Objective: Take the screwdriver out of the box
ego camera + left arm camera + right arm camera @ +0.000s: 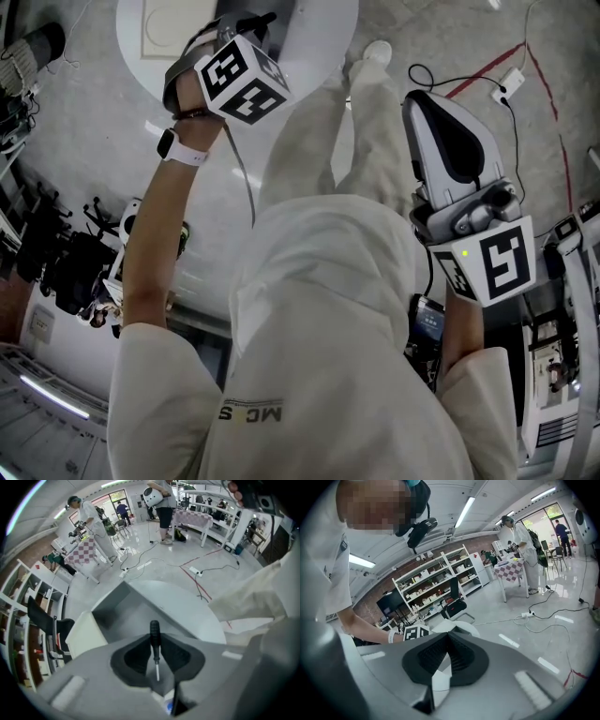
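Currently the left gripper (155, 645) has its jaws closed on the screwdriver (154, 629). The pads clamp it where the black handle meets the metal shaft. The handle projects beyond the jaws, and the shaft points back toward the camera. The screwdriver is held over the open box (123, 613), handle end toward the grey interior. Whether it is fully clear of the box cannot be told. A cream flap (86, 634) stands out on the box's left side. The box sits on a round white table (192, 613).

The head view shows the left arm reaching far and left over that table. The right gripper (449, 637) has its jaws together with nothing between them. It is held near the person's right side, well apart from the box. Cables (197, 571) lie on the floor beyond the table.
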Motion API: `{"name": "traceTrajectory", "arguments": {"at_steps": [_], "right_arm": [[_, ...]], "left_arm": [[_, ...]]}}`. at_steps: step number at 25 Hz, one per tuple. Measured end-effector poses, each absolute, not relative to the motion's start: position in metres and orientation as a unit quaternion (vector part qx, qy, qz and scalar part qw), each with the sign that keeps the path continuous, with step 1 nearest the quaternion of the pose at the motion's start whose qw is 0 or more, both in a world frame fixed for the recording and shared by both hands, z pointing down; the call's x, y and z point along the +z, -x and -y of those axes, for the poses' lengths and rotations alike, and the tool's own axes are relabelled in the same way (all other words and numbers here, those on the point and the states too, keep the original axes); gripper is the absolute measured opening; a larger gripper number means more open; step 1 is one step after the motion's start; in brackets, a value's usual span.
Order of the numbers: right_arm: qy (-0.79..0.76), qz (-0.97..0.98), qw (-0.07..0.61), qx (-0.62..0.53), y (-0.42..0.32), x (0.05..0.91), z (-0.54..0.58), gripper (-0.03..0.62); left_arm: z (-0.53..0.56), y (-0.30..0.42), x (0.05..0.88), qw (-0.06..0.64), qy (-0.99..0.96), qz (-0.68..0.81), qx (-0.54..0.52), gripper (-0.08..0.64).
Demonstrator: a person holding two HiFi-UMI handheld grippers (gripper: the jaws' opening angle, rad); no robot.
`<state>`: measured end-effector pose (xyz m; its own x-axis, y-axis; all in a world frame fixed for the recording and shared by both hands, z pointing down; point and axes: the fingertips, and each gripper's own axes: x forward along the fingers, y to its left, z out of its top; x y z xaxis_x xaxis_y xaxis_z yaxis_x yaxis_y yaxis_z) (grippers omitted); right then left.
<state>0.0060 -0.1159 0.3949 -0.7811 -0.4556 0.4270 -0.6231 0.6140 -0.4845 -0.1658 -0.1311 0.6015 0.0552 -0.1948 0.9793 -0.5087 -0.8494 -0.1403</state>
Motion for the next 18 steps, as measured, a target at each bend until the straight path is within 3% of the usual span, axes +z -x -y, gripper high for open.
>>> {"name": "traceTrajectory", "arguments": {"at_steps": [9,18], "right_arm": [[-0.308,0.894,0.115,0.305,-0.002,0.362,0.116,0.0],[-0.324,0.897,0.107,0.282,-0.01,0.323,0.112,0.0]], "left_arm": [[0.15,0.163,0.546,0.136,-0.738,0.325,0.575,0.064],[0.159,0.153,0.481,0.196,-0.768,0.39,0.468,0.064]]}}
